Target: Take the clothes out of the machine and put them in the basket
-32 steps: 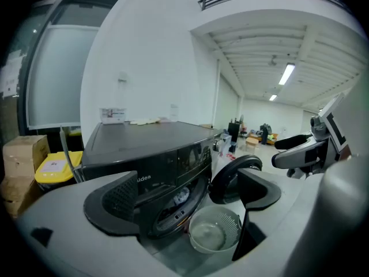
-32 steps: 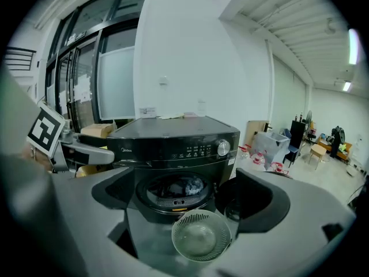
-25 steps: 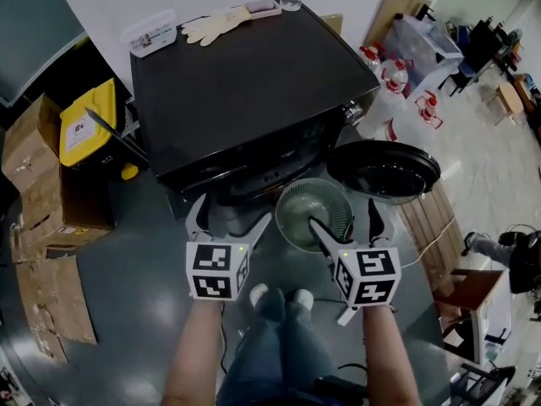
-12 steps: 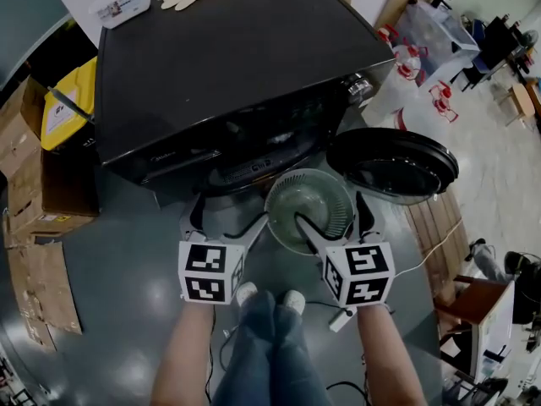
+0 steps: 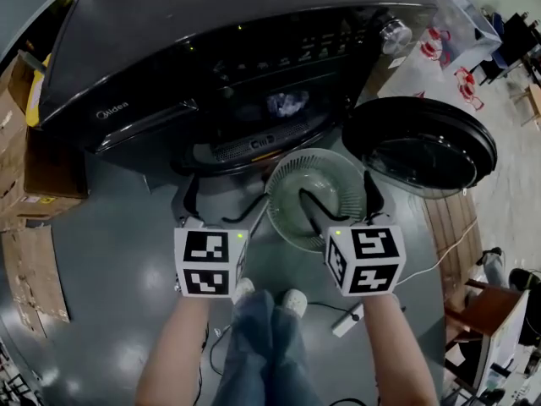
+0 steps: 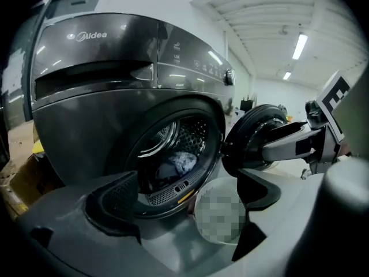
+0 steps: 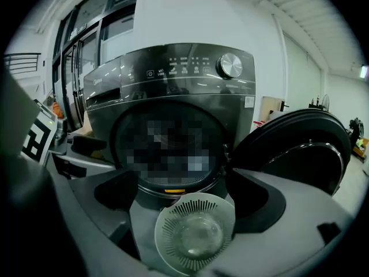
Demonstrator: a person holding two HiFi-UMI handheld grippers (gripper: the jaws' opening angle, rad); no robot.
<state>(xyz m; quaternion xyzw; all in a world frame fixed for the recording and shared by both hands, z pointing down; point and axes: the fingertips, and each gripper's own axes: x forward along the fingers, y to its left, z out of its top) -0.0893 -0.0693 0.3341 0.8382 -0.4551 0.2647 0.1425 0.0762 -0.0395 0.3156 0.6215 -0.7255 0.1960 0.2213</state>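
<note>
Workshop or test hall, not a home.
- Front-loading washing machine [image 5: 211, 24], free-standing on sealed grey floor [image 5: 110, 227].
- Cardboard boxes [image 5: 34, 269], stacked and flattened, at 9 o'clock in head view.
- Clear plastic bin [image 5: 473, 19] and red-and-white containers [image 5: 433, 45] at 1 o'clock.
- Wooden boards [image 5: 444, 227] at 3 o'clock.
- White cable [image 5: 439, 256] and power strip [image 5: 348, 320], loose on floor at 4 to 5 o'clock.
- Strip lights [image 6: 299, 46] under high white ceiling [image 6: 259, 16], left gripper view.
- Tall glazed panels [image 7: 81, 51] at 10 o'clock, right gripper view.

Glossy dark machine [image 5: 254, 32]; slotted plastic basket [image 5: 317, 194].
</note>
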